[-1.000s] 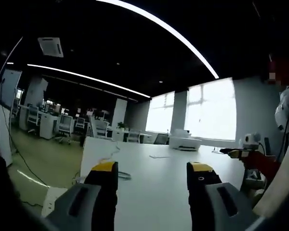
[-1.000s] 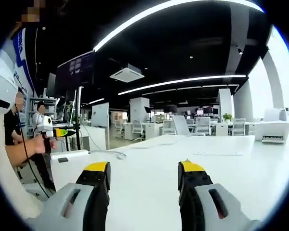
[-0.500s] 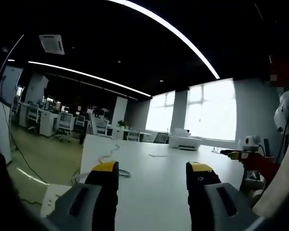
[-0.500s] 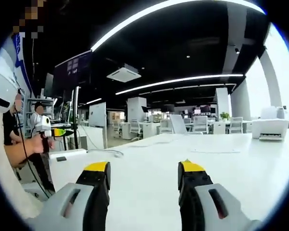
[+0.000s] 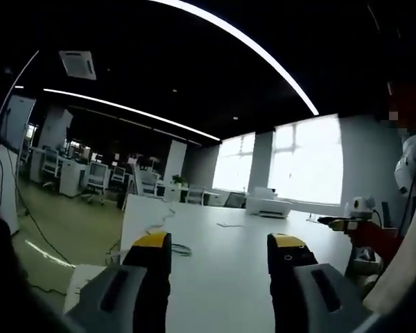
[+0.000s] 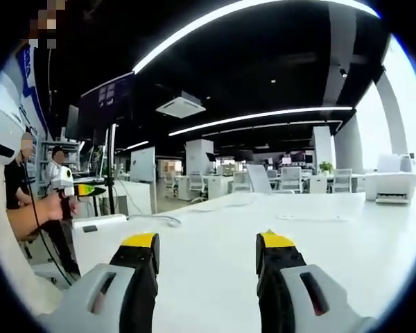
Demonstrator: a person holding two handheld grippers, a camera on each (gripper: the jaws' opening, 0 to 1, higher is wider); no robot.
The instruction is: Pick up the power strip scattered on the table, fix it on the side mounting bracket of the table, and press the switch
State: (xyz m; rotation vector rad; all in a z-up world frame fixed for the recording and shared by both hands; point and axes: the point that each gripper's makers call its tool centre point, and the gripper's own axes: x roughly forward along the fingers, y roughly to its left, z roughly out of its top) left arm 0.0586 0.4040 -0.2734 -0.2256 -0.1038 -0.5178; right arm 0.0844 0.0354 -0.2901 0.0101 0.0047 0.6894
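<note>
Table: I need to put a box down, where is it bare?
The white table is bare ahead of both open grippers. Toward its far end sit a cable, a sheet of paper and a printer.

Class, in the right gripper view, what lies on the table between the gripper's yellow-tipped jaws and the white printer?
Bare white table lies between the right gripper and the printer, apart from a flat sheet.

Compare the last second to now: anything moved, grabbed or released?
Nothing grabbed or released. Both views drifted slightly, which is camera motion. The left gripper and right gripper stay open and empty over the white table. The printer and cable lie where they were.
</note>
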